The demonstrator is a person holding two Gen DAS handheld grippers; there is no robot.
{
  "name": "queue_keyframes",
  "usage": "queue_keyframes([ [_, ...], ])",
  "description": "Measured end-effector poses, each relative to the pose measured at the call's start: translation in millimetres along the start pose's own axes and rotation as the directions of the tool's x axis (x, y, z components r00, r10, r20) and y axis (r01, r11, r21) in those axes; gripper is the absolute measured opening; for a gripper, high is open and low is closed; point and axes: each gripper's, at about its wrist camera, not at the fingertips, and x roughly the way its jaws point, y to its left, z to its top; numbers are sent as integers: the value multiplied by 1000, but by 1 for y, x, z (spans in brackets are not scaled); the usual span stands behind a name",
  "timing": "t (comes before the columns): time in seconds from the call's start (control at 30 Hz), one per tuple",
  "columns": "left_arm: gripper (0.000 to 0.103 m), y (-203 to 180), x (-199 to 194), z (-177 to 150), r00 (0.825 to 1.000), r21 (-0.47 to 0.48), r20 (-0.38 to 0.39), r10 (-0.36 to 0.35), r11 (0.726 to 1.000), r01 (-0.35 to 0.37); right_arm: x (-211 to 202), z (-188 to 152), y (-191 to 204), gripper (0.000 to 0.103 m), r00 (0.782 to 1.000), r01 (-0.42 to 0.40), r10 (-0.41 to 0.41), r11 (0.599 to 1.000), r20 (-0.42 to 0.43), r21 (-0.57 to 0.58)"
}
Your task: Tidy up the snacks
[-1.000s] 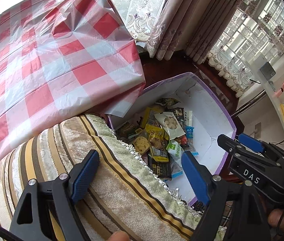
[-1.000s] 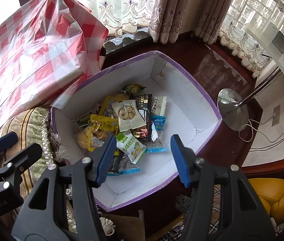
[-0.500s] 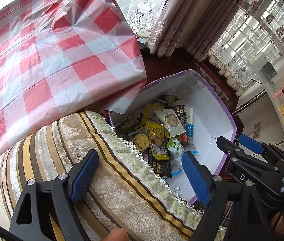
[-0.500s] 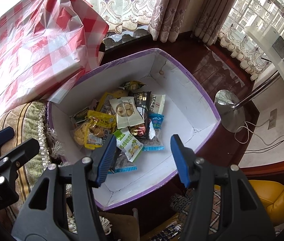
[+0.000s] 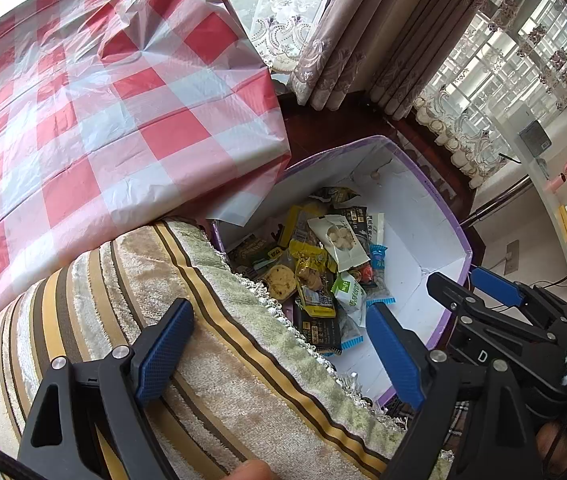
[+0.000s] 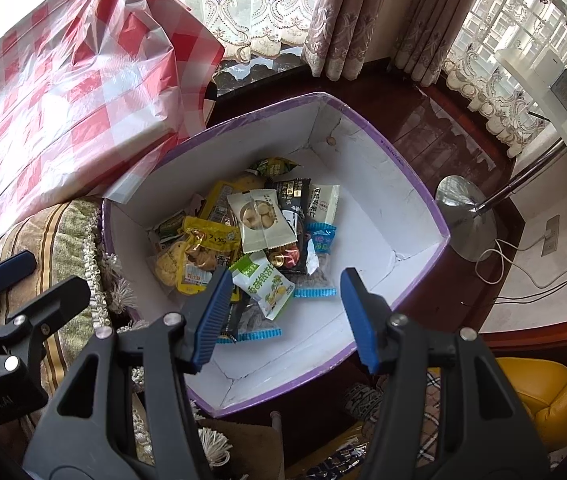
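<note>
A white box with a purple rim (image 6: 403,168) sits on the dark wood floor and holds a heap of snack packets (image 6: 259,220). Among them are yellow bags, a white pack of round biscuits and a green-and-white packet (image 6: 265,284). My right gripper (image 6: 286,274) hangs open above the near side of the heap, with nothing between its blue pads. My left gripper (image 5: 279,309) hovers over a striped cushion (image 5: 203,340) beside the box (image 5: 423,216). Its jaws are opening wide and hold nothing. A blue pad (image 5: 495,286) of the right gripper shows at the right of the left wrist view.
A red-and-white checked plastic cloth (image 5: 103,100) hangs over the box's left corner. Curtains line the windows behind. A chrome lamp base (image 6: 465,220) and a white cable lie on the floor right of the box. A yellow seat (image 6: 543,400) is at the lower right.
</note>
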Motion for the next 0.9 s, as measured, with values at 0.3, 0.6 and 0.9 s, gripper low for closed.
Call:
queue_keyframes([
  [0.3, 89, 0, 0, 0, 1000, 2, 0, 1, 1000, -1, -1, 1, 1, 60, 1000, -2, 2, 1000, 2, -2],
  [0.6, 89, 0, 1, 0, 1000, 1, 0, 1, 1000, -1, -1, -1, 0, 60, 1000, -1, 1, 1000, 1, -3],
  [0.9, 89, 0, 1, 0, 1000, 1, 0, 1, 1000, -1, -1, -1, 0, 60, 1000, 0, 0, 1000, 1, -1],
])
